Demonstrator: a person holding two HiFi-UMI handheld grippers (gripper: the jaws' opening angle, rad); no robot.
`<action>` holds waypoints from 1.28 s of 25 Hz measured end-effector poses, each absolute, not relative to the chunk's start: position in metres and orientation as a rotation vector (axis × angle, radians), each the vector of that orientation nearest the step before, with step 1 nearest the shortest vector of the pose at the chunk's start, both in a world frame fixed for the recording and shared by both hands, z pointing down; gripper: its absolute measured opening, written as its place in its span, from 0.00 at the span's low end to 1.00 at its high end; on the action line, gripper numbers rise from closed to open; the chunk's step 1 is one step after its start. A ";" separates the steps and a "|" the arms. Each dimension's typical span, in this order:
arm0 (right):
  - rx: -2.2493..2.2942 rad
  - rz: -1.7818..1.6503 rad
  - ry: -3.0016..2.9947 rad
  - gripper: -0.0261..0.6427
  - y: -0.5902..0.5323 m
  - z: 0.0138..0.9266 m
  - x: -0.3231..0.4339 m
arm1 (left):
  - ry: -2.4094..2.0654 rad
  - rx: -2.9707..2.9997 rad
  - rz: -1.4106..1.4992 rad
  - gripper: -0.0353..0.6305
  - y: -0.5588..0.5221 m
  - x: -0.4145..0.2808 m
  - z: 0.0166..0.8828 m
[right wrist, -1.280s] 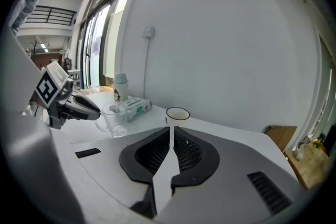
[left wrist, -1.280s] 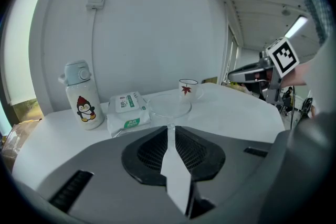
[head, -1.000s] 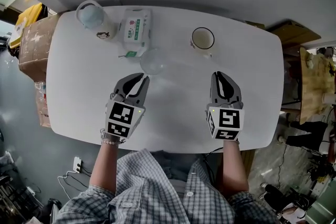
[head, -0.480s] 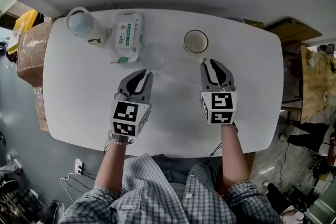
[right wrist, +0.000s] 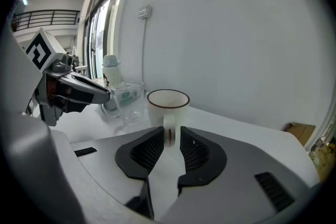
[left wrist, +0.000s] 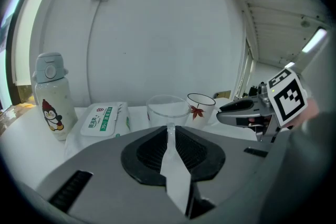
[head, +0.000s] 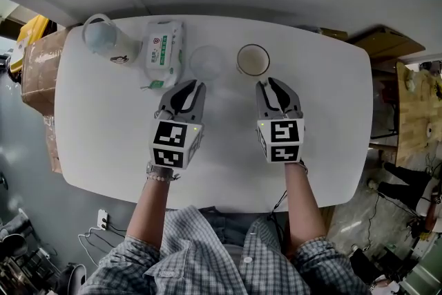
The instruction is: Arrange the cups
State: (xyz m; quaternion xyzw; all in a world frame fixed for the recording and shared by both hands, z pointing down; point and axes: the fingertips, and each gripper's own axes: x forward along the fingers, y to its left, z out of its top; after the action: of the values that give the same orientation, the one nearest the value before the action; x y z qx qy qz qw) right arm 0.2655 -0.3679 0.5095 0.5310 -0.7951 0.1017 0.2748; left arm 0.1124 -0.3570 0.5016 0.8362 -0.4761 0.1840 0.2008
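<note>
A clear glass cup [head: 206, 60] [left wrist: 167, 107] and a white mug [head: 252, 60] [right wrist: 168, 105] with a red leaf stand side by side at the back middle of the white table [head: 331, 114]. My left gripper [head: 192, 86] [left wrist: 170, 134] is shut on the clear cup's thin handle. My right gripper [head: 271, 83] [right wrist: 169, 136] is just behind the mug, its jaws closed against the mug's handle. Each gripper also shows in the other's view, off to the side.
A pale bottle with a penguin print [head: 103, 38] [left wrist: 51, 94] stands at the table's back left. A pack of wet wipes [head: 162, 45] [left wrist: 102, 119] lies beside it, left of the clear cup. A cardboard box [head: 38, 65] sits off the left edge.
Both grippers have moved toward the back of the table. The clear cup went with the left gripper, back and right, next to the mug. The right gripper reached the mug's handle.
</note>
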 end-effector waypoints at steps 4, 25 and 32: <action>1.423 0.267 -2.146 0.17 -0.366 0.507 0.262 | -1.327 2.348 0.564 0.13 -0.359 0.118 0.502; 1.522 0.506 -2.156 0.14 -0.345 0.508 0.233 | -1.337 2.321 0.566 0.12 -0.354 0.122 0.509; 1.517 0.488 -2.165 0.14 -0.342 0.508 0.224 | -1.315 2.336 0.590 0.12 -0.350 0.126 0.508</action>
State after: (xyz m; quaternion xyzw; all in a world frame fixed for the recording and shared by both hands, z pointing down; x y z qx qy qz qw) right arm 0.2239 -0.3415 0.5077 0.5500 -0.7847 0.1770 0.2246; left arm 0.1264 -0.3505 0.5082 0.8344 -0.4698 0.2106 0.1968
